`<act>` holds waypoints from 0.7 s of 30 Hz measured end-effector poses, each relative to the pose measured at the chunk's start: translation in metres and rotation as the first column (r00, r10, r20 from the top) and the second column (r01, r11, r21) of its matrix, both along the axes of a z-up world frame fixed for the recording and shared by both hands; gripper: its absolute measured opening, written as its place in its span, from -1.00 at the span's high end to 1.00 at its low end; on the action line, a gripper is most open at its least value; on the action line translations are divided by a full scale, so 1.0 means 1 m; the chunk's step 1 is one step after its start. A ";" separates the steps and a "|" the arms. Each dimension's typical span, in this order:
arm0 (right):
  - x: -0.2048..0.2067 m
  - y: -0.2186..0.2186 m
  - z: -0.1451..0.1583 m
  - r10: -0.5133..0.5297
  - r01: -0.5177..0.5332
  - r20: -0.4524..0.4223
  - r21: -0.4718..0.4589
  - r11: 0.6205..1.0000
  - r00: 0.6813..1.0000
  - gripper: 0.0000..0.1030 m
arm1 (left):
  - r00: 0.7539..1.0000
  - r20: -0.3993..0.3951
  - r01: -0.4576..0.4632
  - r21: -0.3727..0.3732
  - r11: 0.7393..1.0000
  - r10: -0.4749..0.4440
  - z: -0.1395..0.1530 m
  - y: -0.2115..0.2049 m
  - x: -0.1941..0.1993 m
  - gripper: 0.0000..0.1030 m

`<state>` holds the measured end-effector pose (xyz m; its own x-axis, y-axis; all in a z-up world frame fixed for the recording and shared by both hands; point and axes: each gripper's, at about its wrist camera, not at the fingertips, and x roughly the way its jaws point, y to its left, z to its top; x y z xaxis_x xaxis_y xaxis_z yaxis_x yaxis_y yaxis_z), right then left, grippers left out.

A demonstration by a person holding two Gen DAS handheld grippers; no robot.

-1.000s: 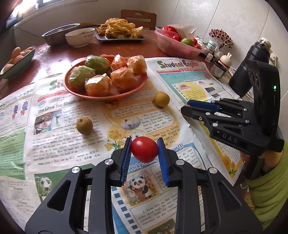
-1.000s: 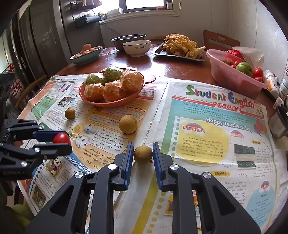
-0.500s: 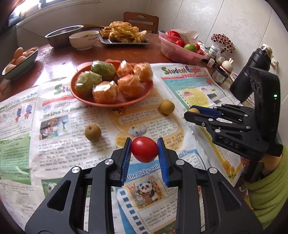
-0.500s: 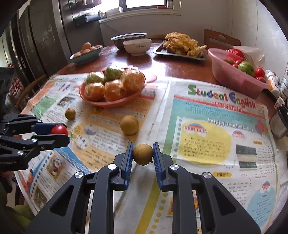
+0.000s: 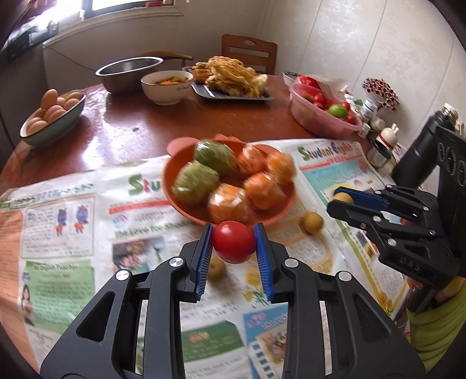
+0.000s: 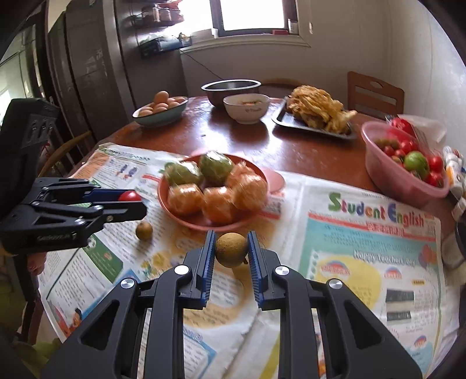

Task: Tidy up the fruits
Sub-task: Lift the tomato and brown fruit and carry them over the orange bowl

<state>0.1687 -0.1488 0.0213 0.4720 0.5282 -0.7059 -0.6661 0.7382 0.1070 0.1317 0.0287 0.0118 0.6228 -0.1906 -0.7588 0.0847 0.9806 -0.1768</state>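
Open room: the newspaper [image 6: 364,262] spread over the near table [image 5: 139,137] lies bare to the right, under the "Student English" page; two loose brown fruits, one [image 5: 313,223] right of the plate and one [image 6: 144,231] left of it, sit on the paper.
Table edge: the round rim curves off at left; a chair back [image 6: 375,93] stands at the far side.
Left gripper [image 5: 234,246]: blue pads pinched tight on a red tomato [image 5: 233,245], held above the paper just in front of the plate.
Right gripper [image 6: 231,250]: closed on a small brown fruit [image 6: 231,249], lifted clear of the paper, near the plate's front rim.
Orange plate [image 5: 174,201]: two green and about four orange wrapped fruits, blurred, so the count is unsure.
Pink basin [image 6: 387,177]: red tomatoes and one green fruit, far right.
Egg bowl [image 5: 58,122]: brown eggs, far left.
Tray [image 6: 291,121]: heap of fried food.
White bowl [image 5: 166,90]: some food; a steel bowl [image 5: 128,71] behind it.
Room: window [image 6: 250,14] at the back, tiled wall right.
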 end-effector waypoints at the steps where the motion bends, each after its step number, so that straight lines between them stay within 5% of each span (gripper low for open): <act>1: 0.002 0.003 0.002 0.004 -0.004 0.002 0.001 1.000 1.000 0.58 | 1.000 -0.001 -0.007 0.002 1.000 0.007 0.000 0.004 0.003 0.59; 21: 0.031 0.046 0.008 0.060 -0.060 0.015 -0.004 0.998 0.998 0.58 | 0.999 -0.034 -0.013 -0.010 1.000 0.013 -0.016 0.021 0.042 0.59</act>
<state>0.1993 -0.1033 0.0294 0.4505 0.5534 -0.7006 -0.7104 0.6975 0.0942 0.1736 0.0494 -0.0040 0.5990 -0.1905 -0.7778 0.0655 0.9797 -0.1895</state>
